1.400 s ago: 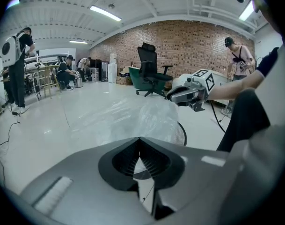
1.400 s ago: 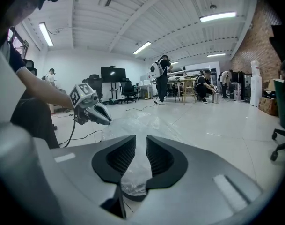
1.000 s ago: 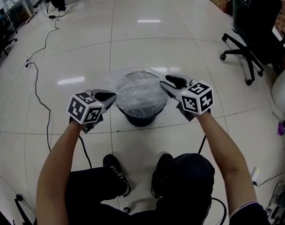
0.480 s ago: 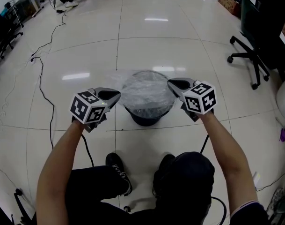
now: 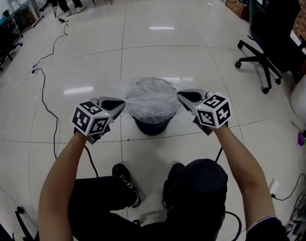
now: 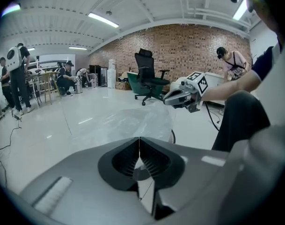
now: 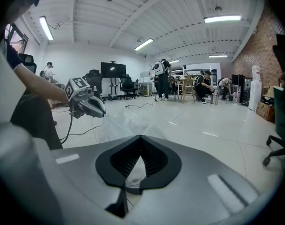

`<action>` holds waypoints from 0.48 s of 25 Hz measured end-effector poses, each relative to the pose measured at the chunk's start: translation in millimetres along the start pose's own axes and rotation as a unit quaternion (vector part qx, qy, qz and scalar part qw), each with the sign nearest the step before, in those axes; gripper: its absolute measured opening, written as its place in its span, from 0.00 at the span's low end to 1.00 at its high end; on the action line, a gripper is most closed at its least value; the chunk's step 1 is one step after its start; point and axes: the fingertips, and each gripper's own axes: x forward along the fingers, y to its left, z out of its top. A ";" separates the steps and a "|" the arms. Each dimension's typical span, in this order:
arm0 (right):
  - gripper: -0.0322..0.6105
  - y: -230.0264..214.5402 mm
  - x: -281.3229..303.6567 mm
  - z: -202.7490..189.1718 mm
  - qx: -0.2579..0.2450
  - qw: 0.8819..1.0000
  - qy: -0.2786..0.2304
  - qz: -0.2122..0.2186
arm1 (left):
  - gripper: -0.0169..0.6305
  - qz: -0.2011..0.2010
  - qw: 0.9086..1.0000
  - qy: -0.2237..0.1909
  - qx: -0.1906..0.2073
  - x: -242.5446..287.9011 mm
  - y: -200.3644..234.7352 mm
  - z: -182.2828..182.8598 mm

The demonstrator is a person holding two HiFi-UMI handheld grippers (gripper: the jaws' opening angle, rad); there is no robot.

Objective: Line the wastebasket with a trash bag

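Grippers (image 5: 122,103) (image 5: 180,95) on trash bag (image 5: 151,95), wastebasket (image 5: 151,127) half-hidden

The wastebasket (image 5: 151,126) is black. The trash bag (image 5: 150,95) over it is clear, with a milky white sheen in its wrinkles. The left gripper (image 5: 123,103) and the right gripper (image 5: 179,95) are grey with black ribbed pads, and each bears black-and-white square markers. The floor (image 5: 158,54) is glossy white tile crossed by thin dark lines. A black cable (image 5: 54,134) trails near its left edge, and a black office chair (image 5: 267,29) stands at its right edge. The wall (image 6: 193,43) is red-brown brick.
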 end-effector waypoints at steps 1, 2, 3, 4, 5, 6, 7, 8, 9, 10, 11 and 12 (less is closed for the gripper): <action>0.05 3.4 -2.9 -5.0 0.001 1.000 0.003 0.001 | 0.05 -0.005 1.000 0.003 0.001 -0.8 -4.2 -2.4; 0.05 6.5 -5.0 -10.2 0.003 1.000 0.006 0.002 | 0.05 -0.011 1.000 0.008 0.002 -1.2 -8.5 -5.8; 0.05 9.4 -6.7 -15.6 0.006 1.000 0.010 0.003 | 0.05 -0.018 1.000 0.013 0.003 -1.1 -13.0 -9.8; 0.05 11.8 -8.0 -21.0 0.009 1.000 0.013 0.005 | 0.05 -0.026 0.999 0.019 0.003 -0.5 -17.9 -14.3; 0.05 13.8 -9.2 -26.2 0.011 1.000 0.016 0.006 | 0.05 -0.035 0.999 0.026 0.004 0.6 -23.2 -18.9; 0.05 15.4 -10.5 -31.2 0.014 1.000 0.019 0.007 | 0.05 -0.044 0.998 0.034 0.006 2.1 -28.7 -23.6; 0.05 16.8 -11.8 -36.2 0.017 1.000 0.022 0.008 | 0.05 -0.052 0.998 0.043 0.008 3.7 -34.1 -28.3; 0.05 18.1 -12.9 -41.3 0.019 0.999 0.025 0.009 | 0.05 -0.059 0.997 0.051 0.011 5.3 -39.3 -32.8; 0.05 19.4 -14.0 -46.5 0.021 0.999 0.029 0.010 | 0.05 -0.065 0.996 0.056 0.013 6.7 -44.4 -36.9; 0.05 20.7 -15.0 -52.0 0.023 0.999 0.032 0.012 | 0.05 -0.072 0.995 0.061 0.014 8.1 -49.4 -40.5; 0.05 21.8 -15.9 -57.6 0.025 0.999 0.036 0.013 | 0.05 -0.078 0.995 0.064 0.015 9.5 -54.3 -43.7; 0.05 22.5 -16.7 -63.2 0.028 0.999 0.040 0.014 | 0.05 -0.085 0.994 0.066 0.015 11.1 -59.1 -47.0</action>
